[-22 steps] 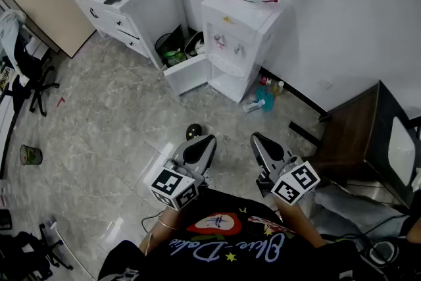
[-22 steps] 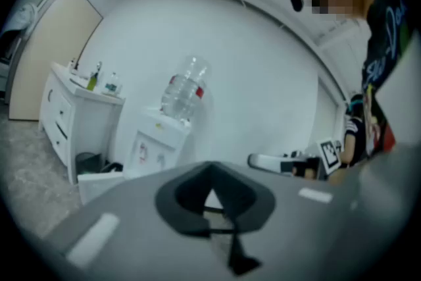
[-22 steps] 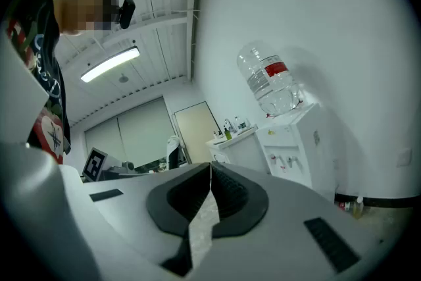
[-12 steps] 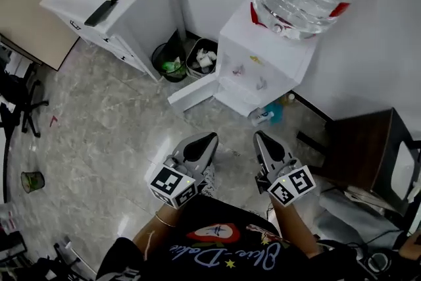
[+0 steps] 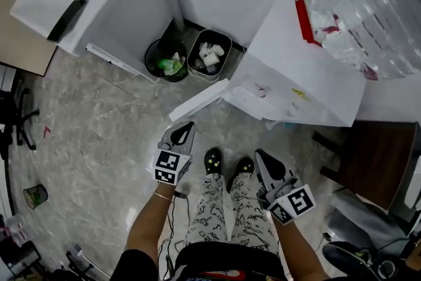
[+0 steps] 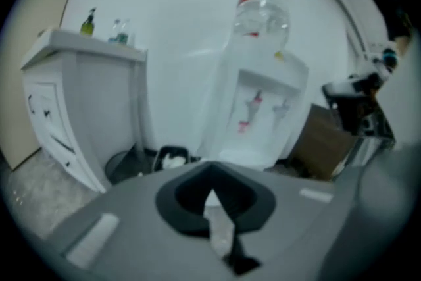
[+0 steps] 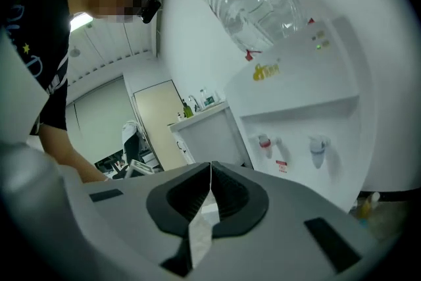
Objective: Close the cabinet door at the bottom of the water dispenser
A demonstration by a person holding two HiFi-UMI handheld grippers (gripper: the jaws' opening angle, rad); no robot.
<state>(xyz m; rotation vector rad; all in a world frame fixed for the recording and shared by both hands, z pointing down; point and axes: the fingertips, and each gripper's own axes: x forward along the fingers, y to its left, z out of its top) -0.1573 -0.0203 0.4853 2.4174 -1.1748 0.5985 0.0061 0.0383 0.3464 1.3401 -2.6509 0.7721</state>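
Straight ahead of your shoes, the white water dispenser topped with a clear bottle stands against the wall, and its white bottom cabinet door hangs swung wide open. Your left gripper sits near that door's free edge, jaws pressed together on nothing. The right gripper is likewise closed and empty. Set the left tips flat on the outer face by the free edge, then push steadily toward the dispenser.
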